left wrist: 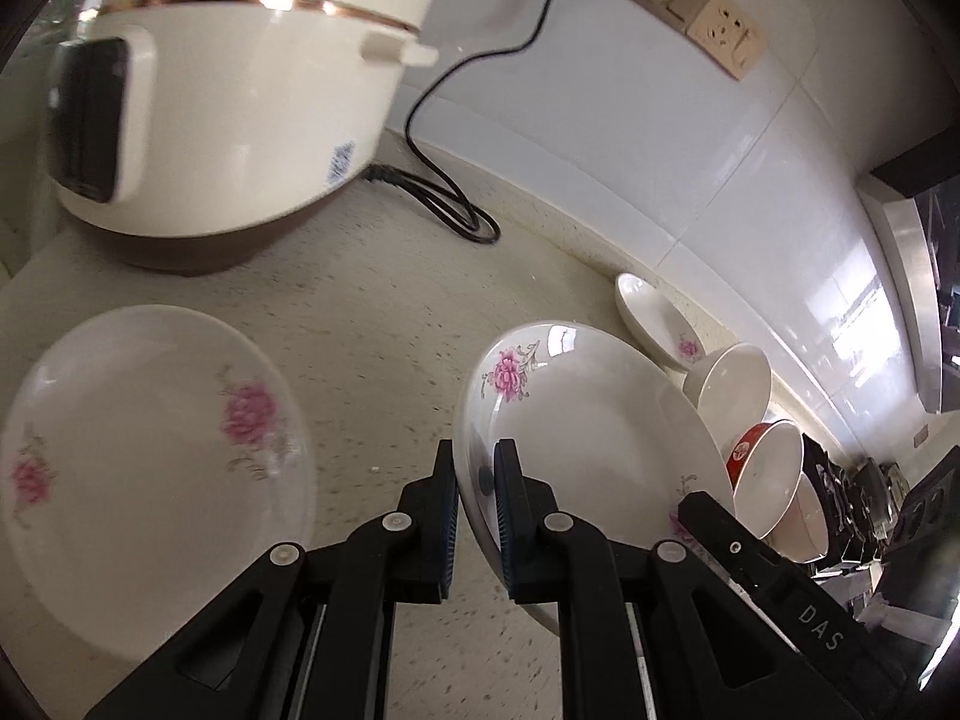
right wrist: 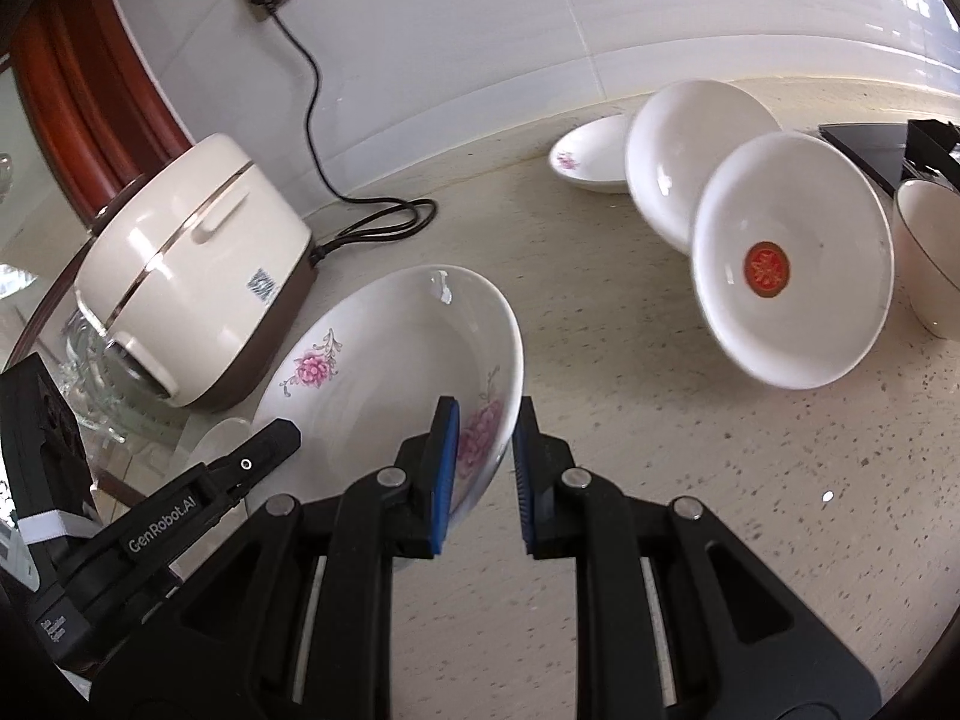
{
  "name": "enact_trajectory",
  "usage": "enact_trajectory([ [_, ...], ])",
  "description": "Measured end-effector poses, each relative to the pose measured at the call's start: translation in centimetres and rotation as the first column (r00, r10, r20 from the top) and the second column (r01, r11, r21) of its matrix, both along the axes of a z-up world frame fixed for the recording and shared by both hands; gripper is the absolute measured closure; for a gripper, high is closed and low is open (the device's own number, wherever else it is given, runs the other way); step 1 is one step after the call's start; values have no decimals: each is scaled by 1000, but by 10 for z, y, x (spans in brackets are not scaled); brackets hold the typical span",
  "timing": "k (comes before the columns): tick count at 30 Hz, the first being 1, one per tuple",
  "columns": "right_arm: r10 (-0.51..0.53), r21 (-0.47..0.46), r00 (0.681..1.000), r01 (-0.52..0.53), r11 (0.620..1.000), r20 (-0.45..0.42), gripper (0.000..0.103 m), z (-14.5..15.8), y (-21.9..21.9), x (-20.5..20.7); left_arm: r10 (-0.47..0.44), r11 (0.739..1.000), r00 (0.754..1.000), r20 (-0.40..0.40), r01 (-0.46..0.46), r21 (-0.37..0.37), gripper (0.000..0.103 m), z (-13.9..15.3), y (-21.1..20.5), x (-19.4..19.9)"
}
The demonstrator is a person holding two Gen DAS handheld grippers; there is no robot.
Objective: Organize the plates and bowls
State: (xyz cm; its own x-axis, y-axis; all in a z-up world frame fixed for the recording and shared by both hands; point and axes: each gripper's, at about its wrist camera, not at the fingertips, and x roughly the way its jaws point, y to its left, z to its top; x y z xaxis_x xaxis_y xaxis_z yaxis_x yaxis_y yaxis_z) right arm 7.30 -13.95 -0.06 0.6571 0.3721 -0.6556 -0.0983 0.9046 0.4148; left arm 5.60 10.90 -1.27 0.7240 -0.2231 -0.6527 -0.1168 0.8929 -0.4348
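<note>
Both grippers, left & right, fingers pinching opposite rims of one floral plate, bare counter beneath.

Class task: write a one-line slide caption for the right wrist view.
Right gripper and left gripper clamp opposite rims of a floral plate beside a rice cooker.

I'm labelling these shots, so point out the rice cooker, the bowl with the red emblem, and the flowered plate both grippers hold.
rice cooker [left wrist: 240,108], left wrist view, cream side wall
red-emblem bowl [right wrist: 810,300], right wrist view, inner wall
flowered plate [right wrist: 384,354], right wrist view, centre well
</note>
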Motion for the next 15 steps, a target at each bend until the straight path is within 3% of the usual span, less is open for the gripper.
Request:
enact_trajectory([
  [15,123,8,992,-124,992,21,82,15,47,-18,109,994,994,26,-109,-4,91,14,45,-38],
])
